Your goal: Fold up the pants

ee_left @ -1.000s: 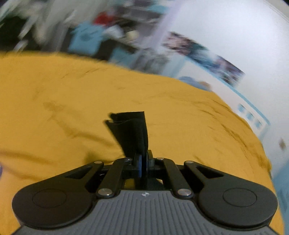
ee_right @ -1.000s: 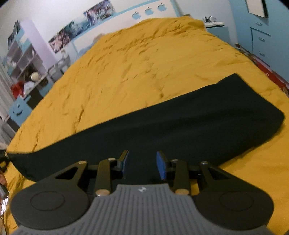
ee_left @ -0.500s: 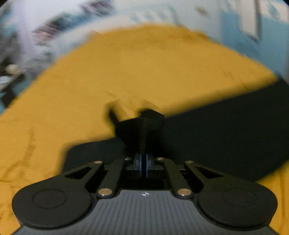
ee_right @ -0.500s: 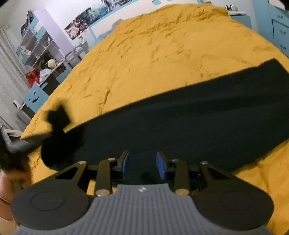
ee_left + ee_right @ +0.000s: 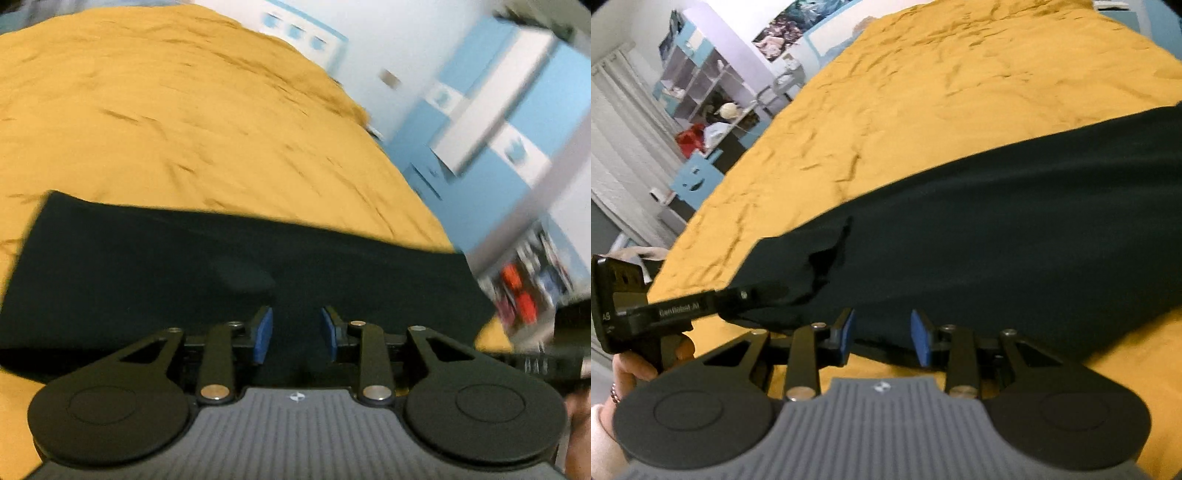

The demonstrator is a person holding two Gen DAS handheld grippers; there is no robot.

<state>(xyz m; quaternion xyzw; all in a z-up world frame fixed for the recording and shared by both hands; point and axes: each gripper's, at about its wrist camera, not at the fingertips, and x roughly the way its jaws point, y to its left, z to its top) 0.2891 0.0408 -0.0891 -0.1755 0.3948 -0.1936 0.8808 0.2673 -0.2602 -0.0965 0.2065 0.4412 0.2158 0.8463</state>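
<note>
Our left gripper (image 5: 295, 334), its jaws just opened and empty, and our right gripper (image 5: 882, 336), parted and empty too, hover over the near edge of the dark, smooth pants (image 5: 997, 229), a long band on the rumpled mustard bedspread (image 5: 923, 92) stretching bare beyond.

Looking at a bed (image 5: 923, 110) under a wrinkled mustard-yellow cover. Lying flat along its near edge, dark pants (image 5: 1015, 236) folded into a long band, running left to right.

yellow bedspread (image 5: 923, 92) | shelf unit (image 5: 698, 85) w/ clutter | blue cabinets (image 5: 517, 122) | posters (image 5: 790, 26)
</note>
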